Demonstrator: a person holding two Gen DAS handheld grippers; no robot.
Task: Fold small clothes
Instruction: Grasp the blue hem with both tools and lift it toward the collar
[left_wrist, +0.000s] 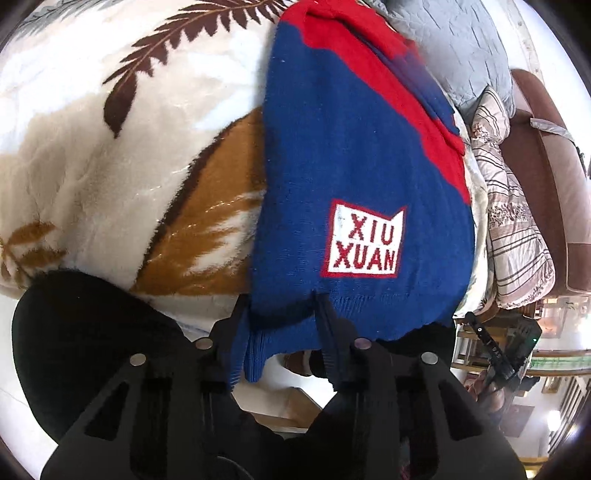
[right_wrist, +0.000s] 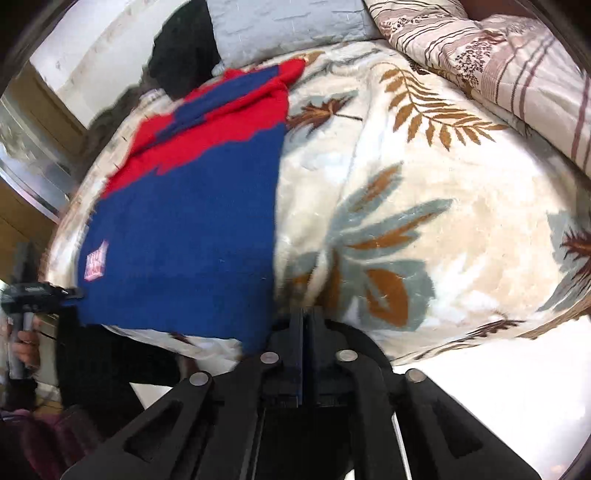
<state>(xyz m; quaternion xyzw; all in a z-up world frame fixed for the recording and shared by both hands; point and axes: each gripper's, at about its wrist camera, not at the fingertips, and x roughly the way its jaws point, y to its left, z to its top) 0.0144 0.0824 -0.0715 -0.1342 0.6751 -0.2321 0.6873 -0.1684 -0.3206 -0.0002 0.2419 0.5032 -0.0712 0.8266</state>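
Left gripper (left_wrist: 282, 325): jaws partly closed, pinching a bunched fold of the ribbed hem of the blue-and-red knit sweater (left_wrist: 354, 155) between the two fingers. Right gripper (right_wrist: 306, 326): jaws fully together, clamped on the sweater's other hem corner, with a thin blue edge caught between them. Sweater: spread flat on a cream plush blanket (left_wrist: 110, 155) with a brown and grey leaf print, hem nearest the grippers, red section farthest. White patch (left_wrist: 364, 240), red-bordered, reads "XIU XUAN". Beyond: striped folded quilt (right_wrist: 509, 66), grey pillow (left_wrist: 461, 40).
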